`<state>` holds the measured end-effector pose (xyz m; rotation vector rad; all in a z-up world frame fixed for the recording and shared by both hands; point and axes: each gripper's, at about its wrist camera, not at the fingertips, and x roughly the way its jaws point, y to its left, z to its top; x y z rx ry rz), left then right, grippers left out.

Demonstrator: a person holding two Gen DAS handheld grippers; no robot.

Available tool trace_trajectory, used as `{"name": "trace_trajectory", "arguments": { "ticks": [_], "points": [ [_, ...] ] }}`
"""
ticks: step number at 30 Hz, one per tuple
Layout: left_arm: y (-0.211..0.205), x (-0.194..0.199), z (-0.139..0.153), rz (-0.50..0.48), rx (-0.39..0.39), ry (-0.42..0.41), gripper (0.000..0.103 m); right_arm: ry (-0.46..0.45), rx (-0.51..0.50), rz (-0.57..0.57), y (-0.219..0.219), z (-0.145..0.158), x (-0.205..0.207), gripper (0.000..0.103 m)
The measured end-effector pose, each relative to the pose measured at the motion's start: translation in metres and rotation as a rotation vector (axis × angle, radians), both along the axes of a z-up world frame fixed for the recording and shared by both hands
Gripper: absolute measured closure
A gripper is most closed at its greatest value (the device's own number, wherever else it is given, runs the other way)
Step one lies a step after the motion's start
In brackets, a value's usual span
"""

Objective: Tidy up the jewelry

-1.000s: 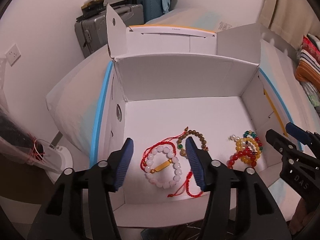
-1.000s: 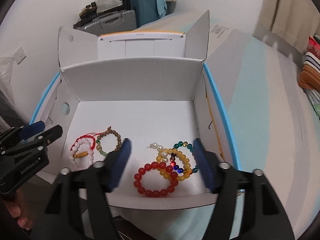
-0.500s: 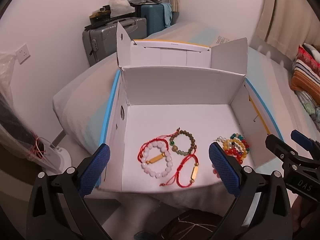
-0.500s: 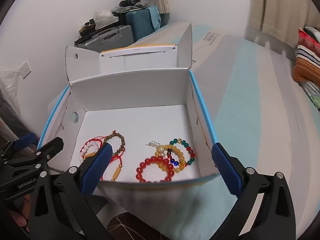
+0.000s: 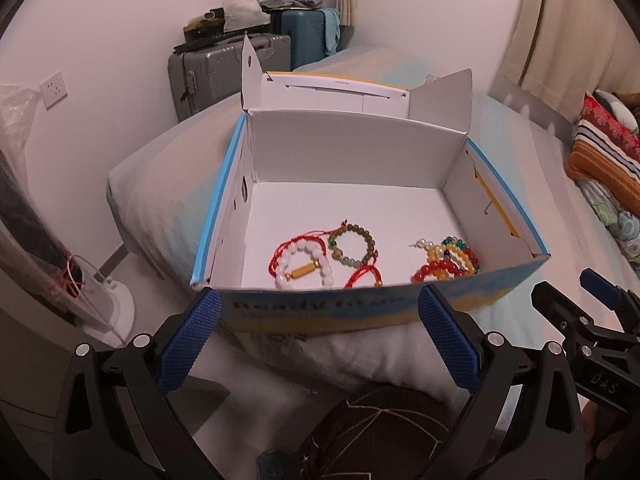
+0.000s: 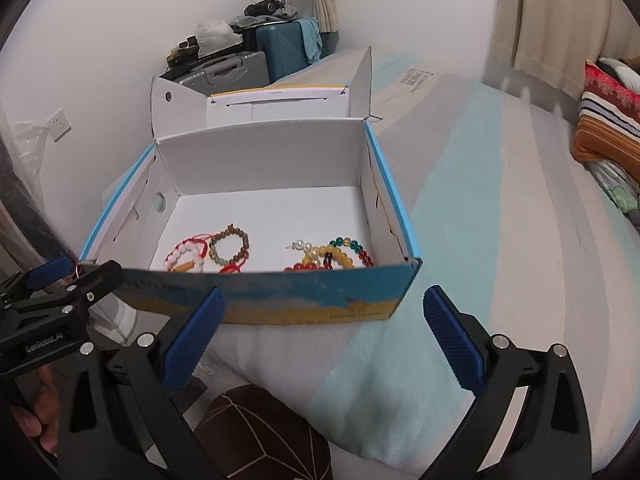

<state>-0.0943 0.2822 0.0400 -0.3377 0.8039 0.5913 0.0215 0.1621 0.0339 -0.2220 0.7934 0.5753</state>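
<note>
Bracelets sit in two clusters on the open box (image 5: 352,140) floor, white-bead bracelet (image 5: 306,266) and brown one (image 5: 352,244) left, red/yellow/green pile (image 5: 446,260) right, box on the bed (image 6: 500,220), my left gripper (image 5: 318,338) and right gripper (image 6: 324,334) both short of its front wall, jaws released, grasping nothing.

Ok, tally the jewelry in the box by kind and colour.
White bead bracelet: 1
Brown bead bracelet: 1
Red bead bracelet: 1
Yellow bead bracelet: 1
Multicoloured bead bracelet: 1
Red cord bracelet: 1
Pearl piece: 1
Total: 7
</note>
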Motion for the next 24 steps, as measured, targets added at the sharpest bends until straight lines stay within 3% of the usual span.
{"name": "trace_trajectory", "arguments": {
  "ticks": [24],
  "points": [
    [-0.011,-0.002,-0.007,-0.017,0.016,0.022,0.006,0.008,0.003,-0.015,-0.011,-0.001,-0.002,0.008]
  ]
}}
